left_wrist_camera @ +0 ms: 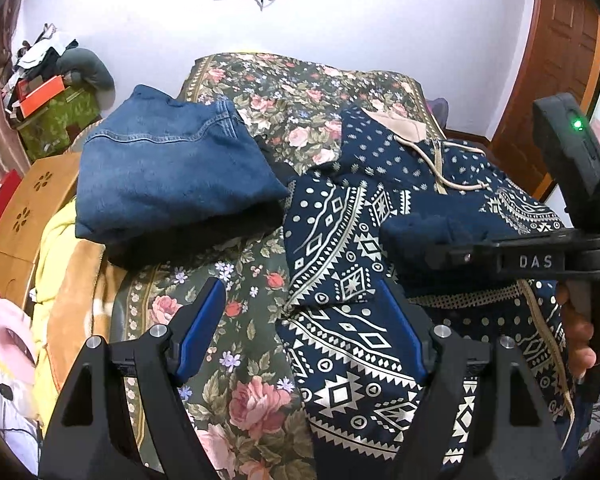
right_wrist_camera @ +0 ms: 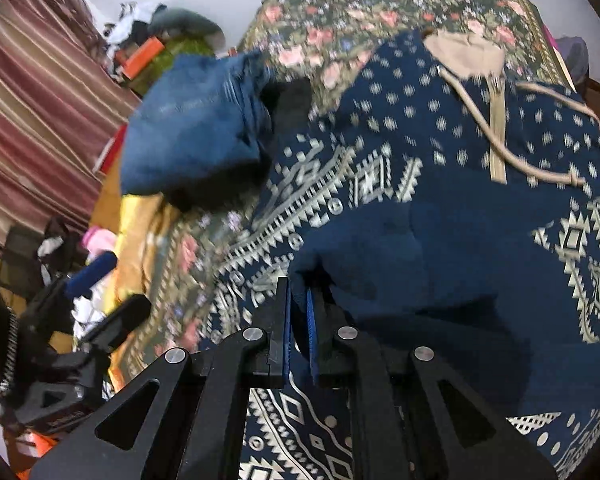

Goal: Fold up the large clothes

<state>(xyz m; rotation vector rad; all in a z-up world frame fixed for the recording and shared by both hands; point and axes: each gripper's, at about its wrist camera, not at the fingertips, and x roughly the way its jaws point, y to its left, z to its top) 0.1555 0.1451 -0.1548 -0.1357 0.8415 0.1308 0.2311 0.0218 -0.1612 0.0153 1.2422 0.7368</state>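
The left claw (left_wrist_camera: 304, 332) stands wide with nothing between its blue pads, poised over the flowered bedspread (left_wrist_camera: 236, 360); its right finger hangs above the left edge of a navy patterned hoodie (left_wrist_camera: 340, 248), which lies spread on the bed ahead of it and to its right. The right claw (right_wrist_camera: 297, 320) is pinched nearly closed on a plain navy fold of that hoodie (right_wrist_camera: 400, 240), the cloth bunching up just beyond the blue pads. In the left claw's view the same claw (left_wrist_camera: 396, 236) reaches in from the right edge, gripping the dark cuff over the hoodie's middle, with part of a hand (left_wrist_camera: 580, 336) visible on its handle. The hoodie's tan-lined hood (right_wrist_camera: 466, 54) and drawstrings lie at the far side, beyond the right claw. A folded pair of jeans (left_wrist_camera: 172, 172) sits ahead and to the left of the left claw, just beside the hoodie. The right claw's view is blurred.
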